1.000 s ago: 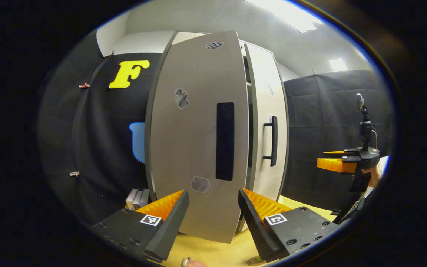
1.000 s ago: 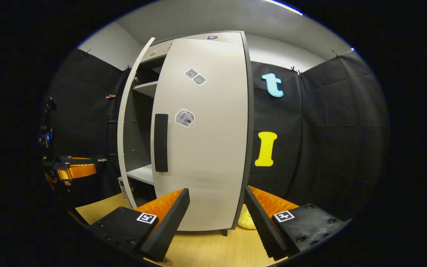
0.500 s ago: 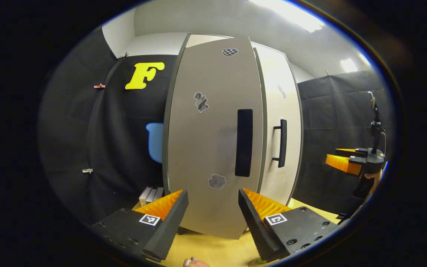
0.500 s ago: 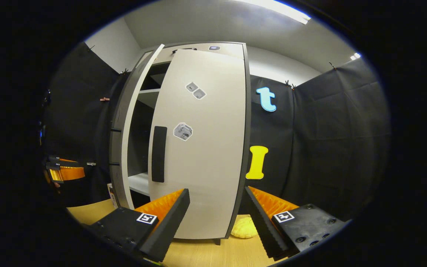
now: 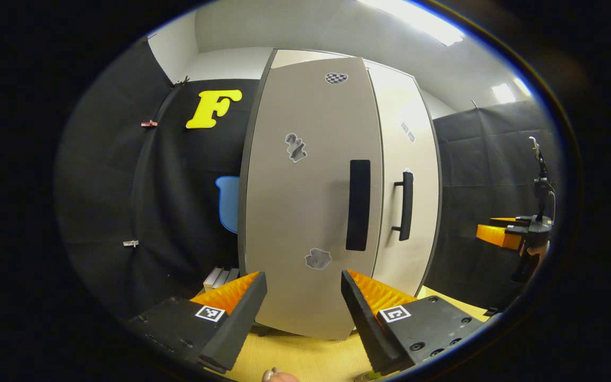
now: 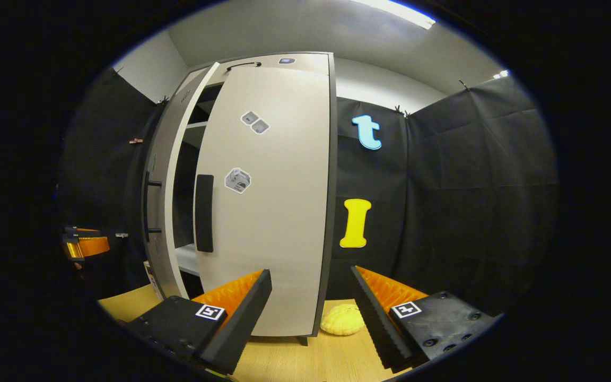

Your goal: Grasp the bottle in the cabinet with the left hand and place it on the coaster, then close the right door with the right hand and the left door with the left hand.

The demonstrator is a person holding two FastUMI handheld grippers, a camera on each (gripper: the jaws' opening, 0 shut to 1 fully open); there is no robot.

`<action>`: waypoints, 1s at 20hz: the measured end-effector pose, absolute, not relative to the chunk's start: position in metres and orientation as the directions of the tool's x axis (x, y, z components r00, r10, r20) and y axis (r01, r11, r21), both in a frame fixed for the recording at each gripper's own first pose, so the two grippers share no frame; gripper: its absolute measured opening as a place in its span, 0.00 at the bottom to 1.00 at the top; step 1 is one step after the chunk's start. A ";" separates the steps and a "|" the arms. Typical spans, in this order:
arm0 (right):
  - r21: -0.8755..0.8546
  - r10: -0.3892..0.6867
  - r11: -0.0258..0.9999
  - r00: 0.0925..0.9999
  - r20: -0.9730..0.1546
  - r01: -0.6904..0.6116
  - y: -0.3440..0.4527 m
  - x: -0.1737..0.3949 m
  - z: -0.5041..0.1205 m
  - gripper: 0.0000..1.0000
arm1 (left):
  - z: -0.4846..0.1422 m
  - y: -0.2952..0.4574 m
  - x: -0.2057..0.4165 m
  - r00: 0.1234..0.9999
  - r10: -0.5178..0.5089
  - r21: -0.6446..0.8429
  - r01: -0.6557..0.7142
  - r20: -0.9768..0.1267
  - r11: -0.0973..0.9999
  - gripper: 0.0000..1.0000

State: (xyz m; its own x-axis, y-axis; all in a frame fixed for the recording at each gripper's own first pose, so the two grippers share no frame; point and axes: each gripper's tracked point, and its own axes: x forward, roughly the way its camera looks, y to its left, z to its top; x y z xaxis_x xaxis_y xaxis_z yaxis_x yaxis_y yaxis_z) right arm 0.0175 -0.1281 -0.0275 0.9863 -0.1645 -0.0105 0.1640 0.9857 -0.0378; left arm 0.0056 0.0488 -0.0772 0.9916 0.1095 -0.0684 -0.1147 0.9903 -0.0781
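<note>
Facing the cabinet (image 5: 337,159), I see my left gripper (image 5: 304,297) with jaws spread wide and empty before the flat, matte left door (image 5: 311,201), its slab-shaped dark handle (image 5: 358,205) just above. The right door (image 6: 268,212) stands smooth and pale before my right gripper (image 6: 311,297), likewise open and empty; a gap beside it shows shelves. A lumpy yellow object (image 6: 341,320) sits on the wood-grain tabletop (image 6: 305,361). I cannot make out the bottle.
</note>
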 end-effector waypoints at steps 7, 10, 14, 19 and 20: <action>-0.045 -0.184 0.982 0.983 0.004 0.184 -0.131 0.009 -0.021 0.98 | -0.076 0.046 0.004 0.993 0.095 -0.069 -0.099 -0.064 0.993 0.90; -0.052 -0.191 0.980 0.982 -0.003 0.190 -0.133 0.005 -0.024 0.98 | -0.079 0.053 0.004 0.991 0.112 -0.041 -0.116 -0.075 0.992 0.90; -0.055 -0.206 0.977 0.979 0.004 0.206 -0.139 -0.001 -0.021 0.98 | -0.073 0.048 0.006 0.993 0.099 -0.029 -0.101 -0.059 0.994 0.90; -0.043 -0.212 0.976 0.977 0.003 0.212 -0.143 -0.006 -0.023 0.98 | -0.075 0.045 0.009 0.994 0.094 -0.002 -0.094 -0.064 0.996 0.90; -0.044 -0.216 0.976 0.976 -0.002 0.215 -0.145 -0.007 -0.024 0.98 | -0.076 0.044 0.009 0.994 0.091 -0.004 -0.092 -0.065 0.996 0.90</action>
